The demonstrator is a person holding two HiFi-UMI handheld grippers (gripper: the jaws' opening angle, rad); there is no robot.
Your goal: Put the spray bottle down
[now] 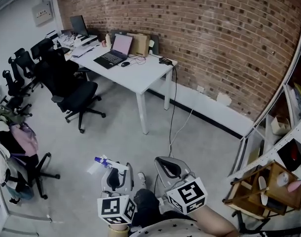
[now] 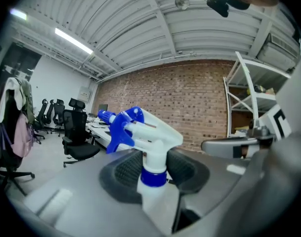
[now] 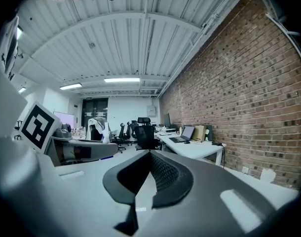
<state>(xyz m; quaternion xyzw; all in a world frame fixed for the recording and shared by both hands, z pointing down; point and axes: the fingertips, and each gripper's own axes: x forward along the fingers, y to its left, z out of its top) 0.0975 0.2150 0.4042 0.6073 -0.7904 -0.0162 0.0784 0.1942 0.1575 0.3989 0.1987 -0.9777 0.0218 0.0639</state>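
Nearest, the left claw point(image 2: 153, 169) clamps the spray bottle point(image 2: 151, 132) by its neck, jaws partly apart with a pad pressed on each side. Its blue-and-white top stands upright above the jaws, spout pointing left. Beside it, the right claw point(image 3: 149, 176) is closed, jaws together, empty.

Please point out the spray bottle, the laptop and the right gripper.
spray bottle point(image 2: 158, 132), left gripper view, on its white spray head.
laptop point(image 1: 122, 44), head view, on its lit screen.
right gripper point(image 3: 150, 154), right gripper view, where the two jaw tips meet.
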